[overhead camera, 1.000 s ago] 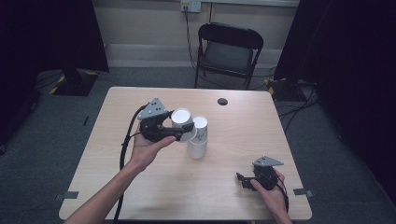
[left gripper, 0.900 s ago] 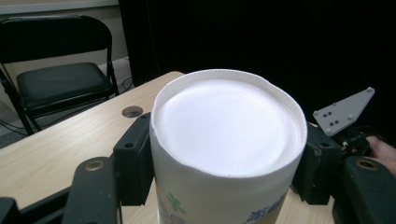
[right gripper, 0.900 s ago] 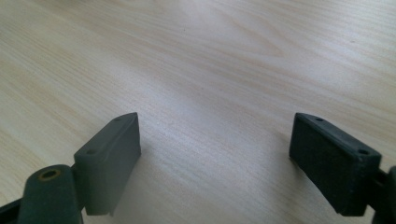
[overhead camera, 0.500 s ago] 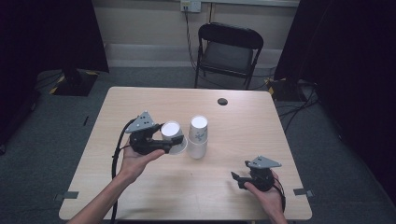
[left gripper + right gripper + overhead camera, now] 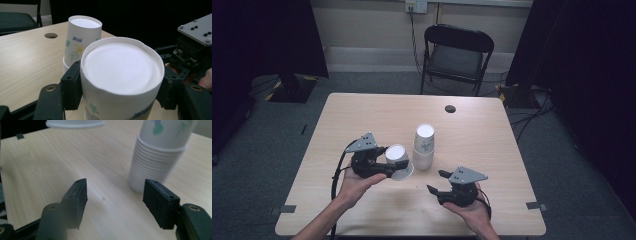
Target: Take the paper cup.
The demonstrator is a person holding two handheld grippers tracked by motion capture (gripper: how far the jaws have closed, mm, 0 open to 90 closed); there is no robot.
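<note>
A white paper cup (image 5: 398, 160), upside down with a floral print, sits between the jaws of my left gripper (image 5: 391, 166), which is shut on it low over the table. In the left gripper view both pads (image 5: 72, 87) press the cup (image 5: 121, 67) at its sides. Just to its right stands a stack of upside-down cups (image 5: 424, 146), also seen as the stack (image 5: 157, 160). My right gripper (image 5: 435, 181) hovers in front of that stack. Its jaws have just been closing; they stand open with nothing between them (image 5: 116, 202).
The wooden table (image 5: 362, 115) has a round cable hole (image 5: 450, 108) near its far edge. A black folding chair (image 5: 457, 55) stands behind it, with cables on the floor and dark curtains on both sides.
My left gripper has carried the cup down and leftward, away from the top of the stack. My right gripper has moved left and up toward the stack, its jaws narrower than before.
</note>
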